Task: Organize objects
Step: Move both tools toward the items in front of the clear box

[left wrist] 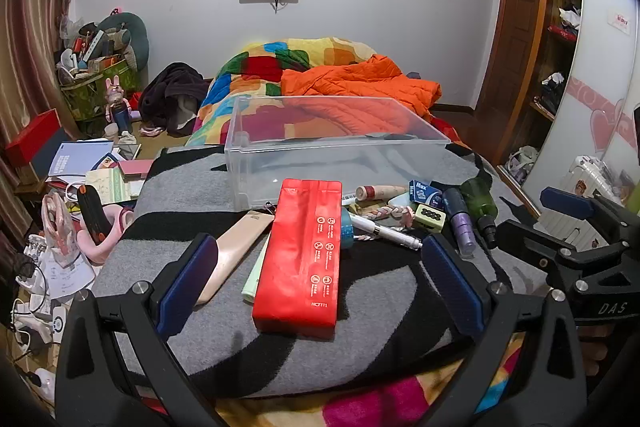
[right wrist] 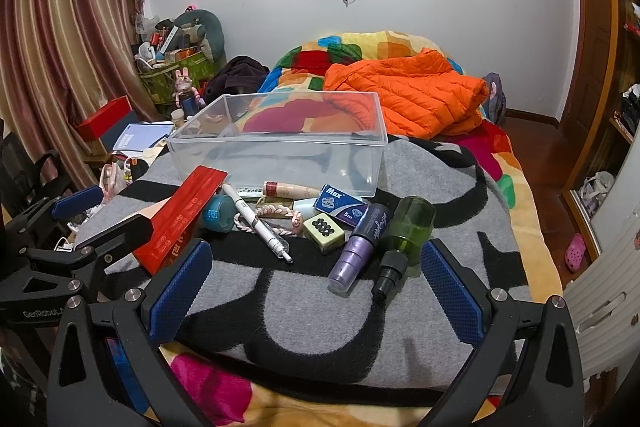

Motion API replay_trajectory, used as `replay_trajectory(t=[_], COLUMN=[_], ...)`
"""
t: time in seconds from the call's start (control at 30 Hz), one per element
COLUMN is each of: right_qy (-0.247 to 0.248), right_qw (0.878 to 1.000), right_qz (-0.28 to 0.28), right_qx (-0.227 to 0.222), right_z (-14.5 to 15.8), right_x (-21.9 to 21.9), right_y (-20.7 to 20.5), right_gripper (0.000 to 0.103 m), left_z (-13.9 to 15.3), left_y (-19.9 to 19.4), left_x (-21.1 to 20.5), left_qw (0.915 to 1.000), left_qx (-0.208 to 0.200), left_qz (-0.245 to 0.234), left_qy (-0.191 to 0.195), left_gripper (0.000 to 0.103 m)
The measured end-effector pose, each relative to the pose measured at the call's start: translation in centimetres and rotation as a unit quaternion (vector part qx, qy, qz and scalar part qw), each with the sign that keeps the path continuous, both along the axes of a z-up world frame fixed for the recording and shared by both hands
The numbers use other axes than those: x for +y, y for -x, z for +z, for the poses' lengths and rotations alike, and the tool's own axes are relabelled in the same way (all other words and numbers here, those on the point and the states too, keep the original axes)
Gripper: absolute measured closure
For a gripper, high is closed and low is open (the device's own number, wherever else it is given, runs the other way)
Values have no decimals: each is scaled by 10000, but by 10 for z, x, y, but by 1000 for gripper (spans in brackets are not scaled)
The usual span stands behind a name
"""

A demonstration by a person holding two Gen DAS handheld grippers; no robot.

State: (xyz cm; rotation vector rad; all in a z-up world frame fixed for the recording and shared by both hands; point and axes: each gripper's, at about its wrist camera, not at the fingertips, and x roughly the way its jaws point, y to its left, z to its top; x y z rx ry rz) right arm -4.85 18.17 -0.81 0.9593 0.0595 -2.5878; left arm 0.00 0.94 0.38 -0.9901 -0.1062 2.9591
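Red pouch point(left wrist: 302, 255) just ahead of left tool point(left wrist: 320, 279), jaws wide apart.

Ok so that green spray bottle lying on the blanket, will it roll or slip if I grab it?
The green spray bottle lies on its side and looks round, so a nudge would probably roll it, though the fuzzy grey blanket should damp that. Its smooth, glossy plastic may slip between pads. It looks see-through and mostly empty, so likely light.

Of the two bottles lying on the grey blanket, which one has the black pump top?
The green bottle, nearest the right claw's right finger. Its black pump points toward the camera. The purple bottle beside it has a purple cap instead.
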Motion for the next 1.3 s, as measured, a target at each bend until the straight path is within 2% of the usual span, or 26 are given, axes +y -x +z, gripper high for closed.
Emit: replay_trajectory(t=[1.03,1.3], right_qy=[-41,-191], right_qw=[10000,9998], right_qz=[1,-10], right_qx=[42,101], right_z=[3,-1], right_x=[0,-1], right_y=[0,5], right_gripper=[0,0], left_z=[4,1], left_y=[-4,0], left_x=[1,-6], left_qw=[10000,9998], left_qx=[26,-48], left_qz=[-59,-164], left_qy=[-76,-124], left_gripper=[0,0])
